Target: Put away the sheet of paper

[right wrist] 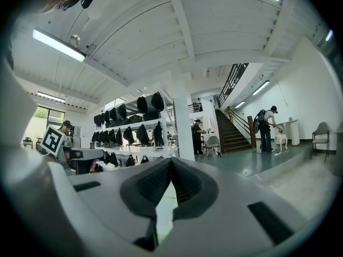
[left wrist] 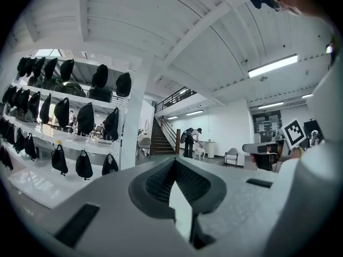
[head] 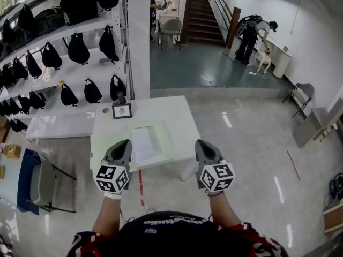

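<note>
The sheet of paper (head: 143,143) lies flat on a green mat (head: 169,141) on the surface (head: 161,110). The left gripper (head: 125,142) and the right gripper (head: 199,142) are closed and empty. The sheet seems light and floppy, so a pinch at its near edge is best.

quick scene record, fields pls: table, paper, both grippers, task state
table: white, marker card at its far left
paper: white sheet flat on a pale green folder
left gripper: shut, empty, held level by the table's near edge
right gripper: shut, empty, held level, right of the folder
task state: paper not yet picked up
</note>
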The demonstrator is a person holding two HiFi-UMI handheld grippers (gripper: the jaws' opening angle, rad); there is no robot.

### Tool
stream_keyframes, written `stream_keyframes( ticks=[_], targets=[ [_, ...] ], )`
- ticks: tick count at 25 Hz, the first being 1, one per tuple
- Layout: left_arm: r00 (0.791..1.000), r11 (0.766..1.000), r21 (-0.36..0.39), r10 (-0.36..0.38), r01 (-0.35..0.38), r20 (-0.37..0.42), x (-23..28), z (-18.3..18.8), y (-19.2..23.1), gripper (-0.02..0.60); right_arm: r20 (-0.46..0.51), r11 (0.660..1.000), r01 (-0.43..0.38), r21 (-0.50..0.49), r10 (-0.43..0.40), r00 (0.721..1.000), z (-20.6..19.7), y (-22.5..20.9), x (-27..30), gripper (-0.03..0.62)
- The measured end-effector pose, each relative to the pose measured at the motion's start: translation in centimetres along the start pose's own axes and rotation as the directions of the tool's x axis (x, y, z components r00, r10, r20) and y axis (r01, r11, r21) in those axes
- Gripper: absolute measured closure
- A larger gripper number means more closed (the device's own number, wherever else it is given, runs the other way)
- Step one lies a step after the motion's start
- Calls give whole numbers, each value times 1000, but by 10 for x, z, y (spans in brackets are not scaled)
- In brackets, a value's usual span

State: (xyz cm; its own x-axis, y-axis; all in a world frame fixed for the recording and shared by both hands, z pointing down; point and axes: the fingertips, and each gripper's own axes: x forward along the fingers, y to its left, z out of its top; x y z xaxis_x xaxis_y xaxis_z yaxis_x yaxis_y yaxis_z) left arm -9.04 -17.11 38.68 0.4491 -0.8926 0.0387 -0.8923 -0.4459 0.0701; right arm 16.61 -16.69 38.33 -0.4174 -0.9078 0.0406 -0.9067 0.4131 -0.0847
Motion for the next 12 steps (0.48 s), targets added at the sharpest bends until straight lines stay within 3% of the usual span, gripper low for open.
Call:
stream_keyframes(
  ticks=[12],
  targets=[
    [1000,1000,-10,-9,9,5,-1,-1,-1,577,17,1000,3,-1,-3,1000,4,0,-5,594]
  ],
)
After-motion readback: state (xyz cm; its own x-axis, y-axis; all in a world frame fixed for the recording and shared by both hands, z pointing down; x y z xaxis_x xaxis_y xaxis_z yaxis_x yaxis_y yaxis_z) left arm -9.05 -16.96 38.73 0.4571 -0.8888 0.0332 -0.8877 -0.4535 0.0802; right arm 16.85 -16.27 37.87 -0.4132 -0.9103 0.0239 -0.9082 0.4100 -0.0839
